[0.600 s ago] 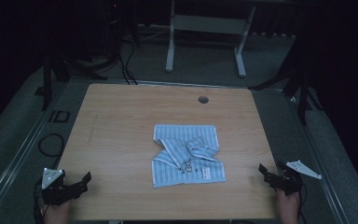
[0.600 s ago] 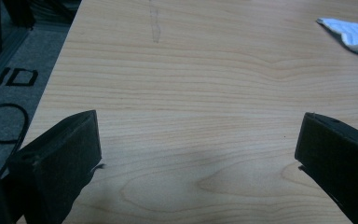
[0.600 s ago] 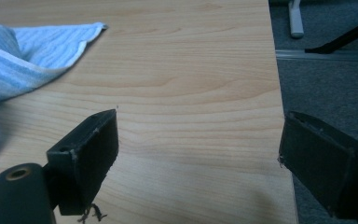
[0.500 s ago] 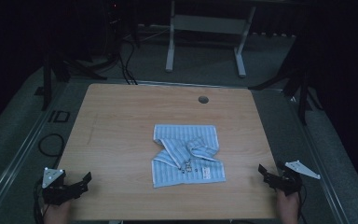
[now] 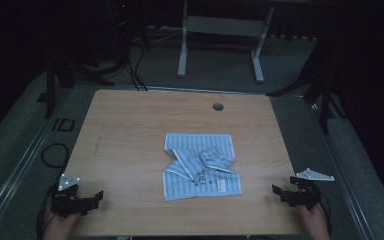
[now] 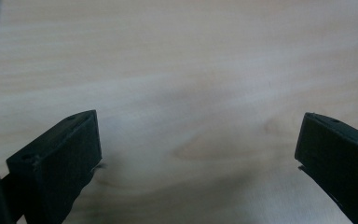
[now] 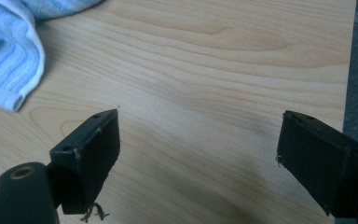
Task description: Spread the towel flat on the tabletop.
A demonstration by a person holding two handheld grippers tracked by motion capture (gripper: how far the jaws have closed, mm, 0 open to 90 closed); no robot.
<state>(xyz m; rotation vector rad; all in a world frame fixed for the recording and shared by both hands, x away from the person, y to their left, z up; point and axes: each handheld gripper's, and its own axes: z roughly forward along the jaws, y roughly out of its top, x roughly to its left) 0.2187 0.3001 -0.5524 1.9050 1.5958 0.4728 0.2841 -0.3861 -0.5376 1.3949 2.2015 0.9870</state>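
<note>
Both my tongs, left and right, gape empty; grabbing the crumpled blue towel at twelve o'clock might bunch it further.

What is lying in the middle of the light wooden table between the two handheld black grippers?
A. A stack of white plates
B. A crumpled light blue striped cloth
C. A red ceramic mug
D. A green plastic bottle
B: a crumpled light blue striped cloth lies mid-table on the light wooden table, apart from the left gripper and the right gripper, both with jaws open and nothing between them.
</note>
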